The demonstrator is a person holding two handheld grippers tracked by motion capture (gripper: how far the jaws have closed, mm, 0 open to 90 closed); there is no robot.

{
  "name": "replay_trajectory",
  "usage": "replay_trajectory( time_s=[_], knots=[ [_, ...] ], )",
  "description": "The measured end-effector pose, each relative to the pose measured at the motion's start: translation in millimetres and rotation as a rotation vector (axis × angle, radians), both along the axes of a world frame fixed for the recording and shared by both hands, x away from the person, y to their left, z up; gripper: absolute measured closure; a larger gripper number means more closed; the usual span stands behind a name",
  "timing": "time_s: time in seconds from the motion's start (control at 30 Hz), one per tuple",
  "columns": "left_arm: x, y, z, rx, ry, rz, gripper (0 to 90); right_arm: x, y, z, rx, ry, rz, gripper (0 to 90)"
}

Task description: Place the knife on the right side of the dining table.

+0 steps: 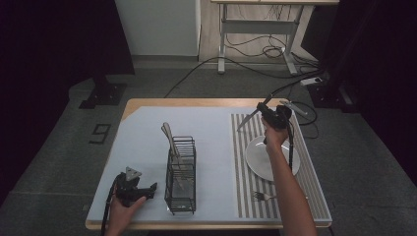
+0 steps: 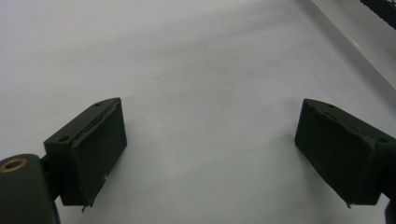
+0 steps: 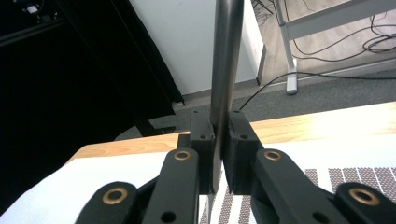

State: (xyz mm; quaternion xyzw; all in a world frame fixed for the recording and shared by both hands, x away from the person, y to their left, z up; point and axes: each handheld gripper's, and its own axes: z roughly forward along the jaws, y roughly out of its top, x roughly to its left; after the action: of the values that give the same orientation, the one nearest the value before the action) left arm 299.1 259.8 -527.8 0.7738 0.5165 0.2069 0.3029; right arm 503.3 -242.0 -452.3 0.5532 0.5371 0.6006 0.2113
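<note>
My right gripper (image 1: 266,110) is raised over the far end of the striped placemat (image 1: 246,167), shut on a metal knife (image 1: 251,118) that slants down to the left. In the right gripper view the knife (image 3: 226,56) rises straight up from between the closed jaws of the right gripper (image 3: 219,140). My left gripper (image 1: 150,191) lies low at the table's near left, by a black wire cutlery caddy (image 1: 181,174). Its jaws stand wide apart over bare grey mat in the left gripper view, and the left gripper (image 2: 210,140) holds nothing.
The caddy holds a couple of utensils (image 1: 169,137) that lean out to the far left. A white plate (image 1: 258,157) lies on the placemat under the right forearm, with a fork (image 1: 263,196) nearer the front edge. Cables and a desk frame (image 1: 255,29) stand on the floor beyond.
</note>
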Motion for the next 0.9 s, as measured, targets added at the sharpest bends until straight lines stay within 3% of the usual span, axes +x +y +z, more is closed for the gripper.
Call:
replay_trajectory(
  time_s=[0.33, 0.9],
  knots=[
    [0.0, 0.0, 0.0, 0.000, 0.000, 0.000, 8.5, 4.2, -15.0, -8.2, 0.012, 0.025, -0.029, 81.2],
    [-0.1, -0.1, 0.0, 0.000, -0.001, 0.000, 8.6, 7.0, -28.7, -17.2, -0.091, 0.059, -0.086, 74.1]
  ],
)
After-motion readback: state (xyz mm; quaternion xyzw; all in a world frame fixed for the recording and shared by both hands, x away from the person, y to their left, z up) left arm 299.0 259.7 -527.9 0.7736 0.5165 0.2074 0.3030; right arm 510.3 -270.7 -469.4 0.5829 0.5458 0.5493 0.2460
